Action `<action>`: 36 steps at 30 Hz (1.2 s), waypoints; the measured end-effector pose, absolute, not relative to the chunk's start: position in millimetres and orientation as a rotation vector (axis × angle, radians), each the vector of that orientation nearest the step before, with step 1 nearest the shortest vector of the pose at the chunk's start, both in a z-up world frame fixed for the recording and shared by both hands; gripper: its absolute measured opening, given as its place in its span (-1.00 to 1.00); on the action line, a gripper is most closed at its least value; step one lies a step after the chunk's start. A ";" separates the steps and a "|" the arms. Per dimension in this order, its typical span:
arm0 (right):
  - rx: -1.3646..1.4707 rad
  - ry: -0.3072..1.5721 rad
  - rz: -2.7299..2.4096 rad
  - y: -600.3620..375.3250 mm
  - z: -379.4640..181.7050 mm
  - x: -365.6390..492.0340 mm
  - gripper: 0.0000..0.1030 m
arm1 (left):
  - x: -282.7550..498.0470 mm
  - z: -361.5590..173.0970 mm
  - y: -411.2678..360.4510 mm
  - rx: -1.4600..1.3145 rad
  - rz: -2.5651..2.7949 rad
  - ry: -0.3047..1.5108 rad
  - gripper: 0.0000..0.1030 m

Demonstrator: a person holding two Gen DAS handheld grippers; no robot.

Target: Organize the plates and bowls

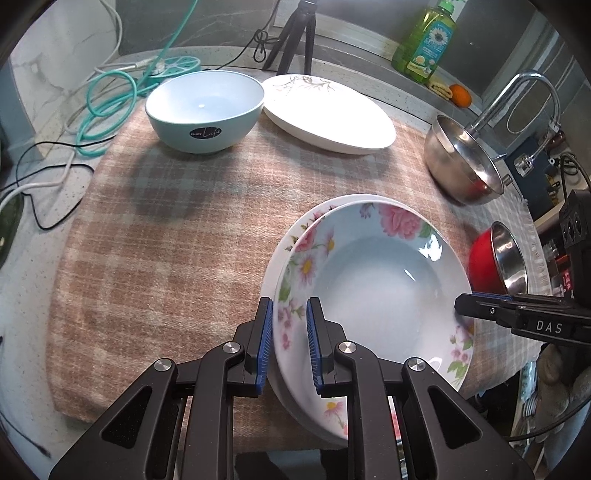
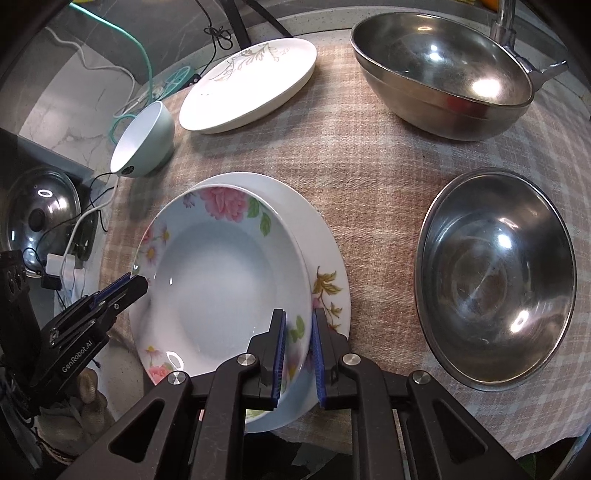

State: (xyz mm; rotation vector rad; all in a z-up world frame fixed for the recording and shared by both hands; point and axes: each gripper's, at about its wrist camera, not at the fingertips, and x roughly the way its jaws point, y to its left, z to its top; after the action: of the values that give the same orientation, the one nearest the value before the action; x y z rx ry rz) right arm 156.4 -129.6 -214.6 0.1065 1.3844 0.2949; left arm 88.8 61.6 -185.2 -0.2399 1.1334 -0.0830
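Note:
A deep floral plate (image 1: 373,291) (image 2: 218,291) sits on a wider white plate (image 2: 328,280) (image 1: 275,280) on the plaid cloth. My left gripper (image 1: 290,343) has its jaws on either side of the floral plate's left rim, close on it. My right gripper (image 2: 298,354) straddles the same plate's right rim, just as close. Each gripper shows in the other's view, the right (image 1: 469,304) and the left (image 2: 135,284). A mint bowl (image 1: 205,110) (image 2: 144,142) and an oval white plate (image 1: 328,112) (image 2: 247,85) stand at the far side.
A large steel bowl (image 2: 439,70) (image 1: 461,162) stands far right by the tap (image 1: 524,96). A smaller steel bowl with red outside (image 2: 495,277) (image 1: 498,258) stands right of the plates. Cables (image 1: 107,96), a tripod (image 1: 291,33) and a soap bottle (image 1: 424,40) line the back. A pot lid (image 2: 40,210) lies left.

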 end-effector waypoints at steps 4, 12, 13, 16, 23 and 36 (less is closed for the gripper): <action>0.125 1.388 0.293 -133.3 -213.4 153.8 -0.73 | 88.7 -185.4 62.0 -0.246 -0.093 1.137 -0.71; 0.151 1.370 0.287 -141.2 -207.0 147.3 -0.73 | 84.3 -182.1 65.2 -0.245 -0.085 1.124 -0.69; 0.151 1.363 0.287 -141.4 -205.3 146.3 -0.73 | 83.3 -180.4 66.9 -0.246 -0.082 1.120 -0.69; 0.166 1.342 0.294 -142.5 -198.6 143.0 -0.73 | 79.8 -173.3 74.0 -0.252 -0.072 1.105 -0.69; 0.171 1.260 0.293 -147.5 -177.6 133.6 -0.73 | 72.8 -158.2 92.1 -0.288 -0.048 1.074 -0.69; 0.175 1.068 0.317 -145.2 -116.2 140.9 -0.72 | 78.1 -134.3 108.9 -0.318 -0.077 1.024 -0.64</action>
State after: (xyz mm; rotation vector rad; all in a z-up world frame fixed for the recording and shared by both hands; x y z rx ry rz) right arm 140.9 -145.2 -116.2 0.1745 1.0679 0.3171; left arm 78.1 108.9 -134.3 -0.3181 1.0238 -0.0770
